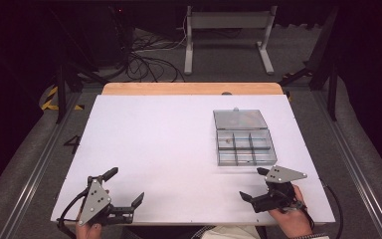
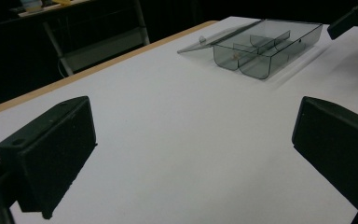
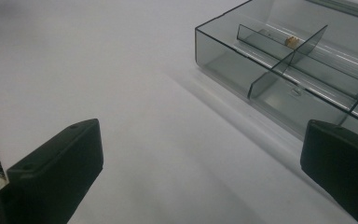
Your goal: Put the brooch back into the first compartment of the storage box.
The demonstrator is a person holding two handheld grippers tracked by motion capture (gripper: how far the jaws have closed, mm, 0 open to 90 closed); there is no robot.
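Unlabelled clear compartment box, lid open

One mark can be read: a dark figure "4" in the high view, standing on the grey floor just beside the left edge of the desk. Farther back on that side, yellow-and-black hazard-striped tape lies on the floor, a warning marking that carries no words. No lettering, brand or number can be read on the clear compartment box, on either tool, or elsewhere on the desk.
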